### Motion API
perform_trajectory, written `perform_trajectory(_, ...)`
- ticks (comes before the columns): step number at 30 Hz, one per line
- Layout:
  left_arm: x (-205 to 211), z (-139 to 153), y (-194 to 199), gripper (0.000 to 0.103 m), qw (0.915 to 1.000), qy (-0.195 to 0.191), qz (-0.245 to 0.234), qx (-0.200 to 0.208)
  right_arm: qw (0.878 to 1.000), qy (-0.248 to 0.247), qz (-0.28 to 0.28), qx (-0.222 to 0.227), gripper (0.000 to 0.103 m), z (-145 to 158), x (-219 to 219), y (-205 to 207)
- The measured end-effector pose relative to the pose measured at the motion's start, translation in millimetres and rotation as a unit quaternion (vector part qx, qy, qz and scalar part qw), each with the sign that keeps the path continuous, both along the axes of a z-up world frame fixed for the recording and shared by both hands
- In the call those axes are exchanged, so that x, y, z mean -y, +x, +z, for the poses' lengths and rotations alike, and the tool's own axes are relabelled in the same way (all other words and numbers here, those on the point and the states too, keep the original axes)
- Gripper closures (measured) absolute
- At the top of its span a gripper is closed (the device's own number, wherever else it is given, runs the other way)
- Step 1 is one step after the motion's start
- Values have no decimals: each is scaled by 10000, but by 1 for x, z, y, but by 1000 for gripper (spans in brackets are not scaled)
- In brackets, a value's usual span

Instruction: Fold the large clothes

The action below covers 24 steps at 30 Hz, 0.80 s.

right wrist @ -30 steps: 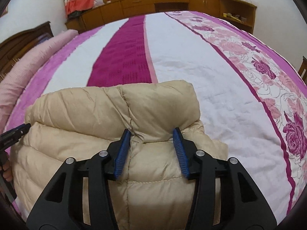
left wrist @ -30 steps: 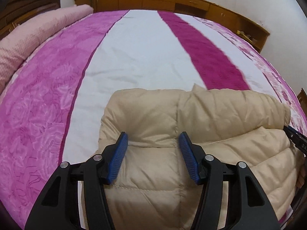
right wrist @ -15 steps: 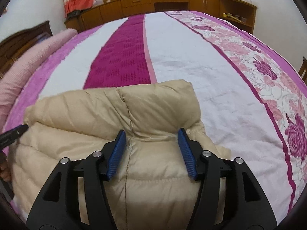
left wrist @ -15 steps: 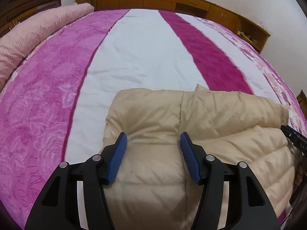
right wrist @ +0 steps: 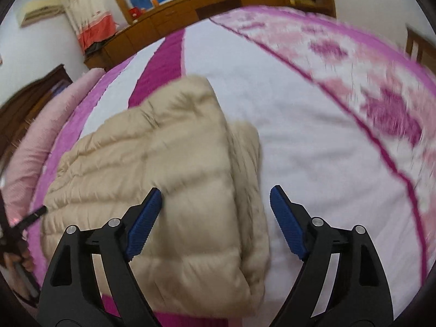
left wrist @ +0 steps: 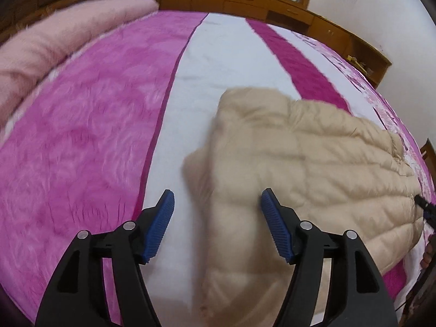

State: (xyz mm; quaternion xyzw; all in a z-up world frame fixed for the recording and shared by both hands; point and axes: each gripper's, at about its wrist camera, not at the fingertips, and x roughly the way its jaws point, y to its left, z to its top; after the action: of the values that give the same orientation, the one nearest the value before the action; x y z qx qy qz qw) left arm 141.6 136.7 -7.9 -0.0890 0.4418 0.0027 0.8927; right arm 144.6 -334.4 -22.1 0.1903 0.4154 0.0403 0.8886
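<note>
With its jaws having just been opening and gripping nothing, each gripper, left gripper (left wrist: 217, 224) and right gripper (right wrist: 216, 223), is hovering over the folded beige quilted puffer jacket (left wrist: 308, 169) lying on the pink-and-white striped bedspread (left wrist: 81, 141), which is probably soft, light and springy, best pinched at its thick side edges.

Bed (left wrist: 90, 136), pink-white striped cover; folded beige down jacket (left wrist: 313, 163) and pink blanket (left wrist: 54, 46) on it.

The folded beige jacket (left wrist: 308, 158) is the only bulk on the bed (left wrist: 81, 141). Bedspread lies bare left, right and beyond it. Farther left a pink quilt roll (left wrist: 54, 51) blocks that edge; wooden cabinets (left wrist: 245, 0) close the far end.
</note>
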Motion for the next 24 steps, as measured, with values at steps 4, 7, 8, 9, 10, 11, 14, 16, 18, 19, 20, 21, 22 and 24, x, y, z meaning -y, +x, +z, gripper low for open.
perform_trajectory(4,-15,-17,-5,37,9947,-991,142,-225,9971,711,161,-225,21,-21,9,-3)
perform_trajectory(7,-16,-29,-5,43,9829,-1803,28,-376,9947,971,244,-235,20,-24,8,-1)
perform_trajectory(8,-14,-34,-5,45,9766,-2103,35,-460,9942,1045,187,-185,24,-24,9,-2)
perform_trajectory(9,-13,-37,-5,48,9751,-2158,80,-496,9921,1241,132,-126,38,-24,12,-5)
perform_trajectory(10,-12,-39,-4,54,9737,-2213,115,-536,9901,1400,89,-99,46,-25,15,-7)
perform_trajectory(11,-11,-40,-5,56,9722,-2275,116,-541,9873,1585,48,-69,60,-26,18,-10)
perform_trajectory(14,-6,-34,-10,70,9695,-2391,-13,-532,9819,1889,79,53,77,-18,24,-20)
perform_trajectory(16,0,-29,-15,74,9706,-2342,-110,-541,9805,1958,87,97,80,-10,29,-27)
perform_trajectory(18,9,-23,-23,75,9702,-2342,-231,-585,9798,1997,61,114,80,-1,37,-33)
perform_trajectory(19,15,-22,-27,75,9695,-2354,-291,-619,9805,1963,21,116,80,3,43,-39)
perform_trajectory(20,25,-19,-34,75,9693,-2328,-389,-694,9813,1922,-23,109,80,6,50,-46)
perform_trajectory(21,28,-17,-38,75,9695,-2298,-453,-717,9819,1888,-52,96,80,8,54,-51)
perform_trajectory(22,37,-14,-43,75,9706,-2227,-559,-727,9828,1843,-107,63,80,12,61,-59)
perform_trajectory(24,61,-9,-56,75,9735,-2019,-795,-728,9835,1796,-215,22,80,15,75,-72)
